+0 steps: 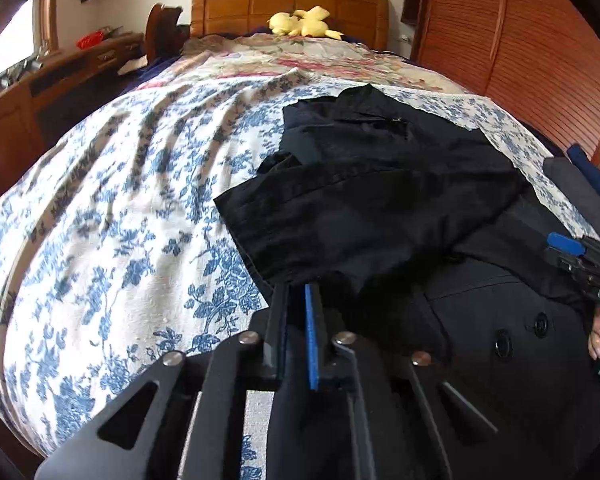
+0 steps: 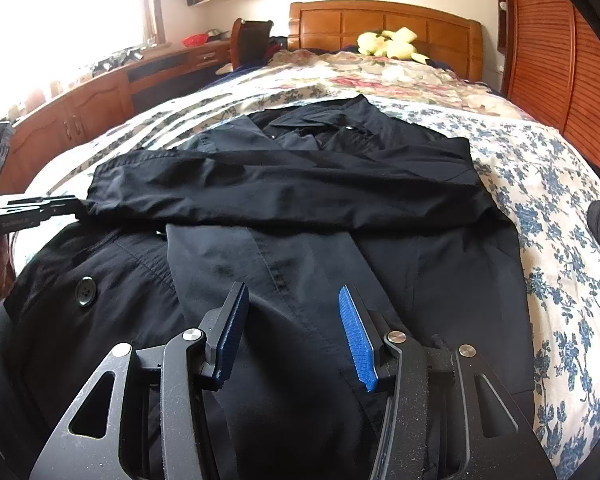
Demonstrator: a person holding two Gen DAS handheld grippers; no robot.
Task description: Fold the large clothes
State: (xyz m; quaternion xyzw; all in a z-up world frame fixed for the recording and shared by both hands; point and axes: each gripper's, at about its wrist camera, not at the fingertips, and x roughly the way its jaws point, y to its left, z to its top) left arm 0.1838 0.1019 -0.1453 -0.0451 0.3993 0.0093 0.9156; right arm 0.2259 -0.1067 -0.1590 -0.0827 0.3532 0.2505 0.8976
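A black coat (image 2: 400, 264) lies spread on the bed, collar toward the headboard, with large buttons (image 2: 86, 291) on its front. One sleeve (image 2: 280, 192) is folded across the body. My left gripper (image 1: 298, 292) is shut at the sleeve's cuff, with black cloth between its pads; the right wrist view shows the left gripper (image 2: 78, 205) meeting the cuff end. My right gripper (image 2: 294, 300) hovers open over the coat's lower front, and nothing sits between its blue pads. At the right edge of the left wrist view, the right gripper (image 1: 560, 254) shows with a hand behind it.
The blue floral bedcover (image 1: 120, 200) stretches bare to the left of the coat. A yellow plush toy (image 1: 300, 22) rests by the wooden headboard (image 1: 288, 4). Slatted wooden doors (image 1: 540, 60) stand on the right, a wooden dresser (image 2: 92, 100) on the left. Other dark clothes (image 1: 580, 192) lie at the bed's right edge.
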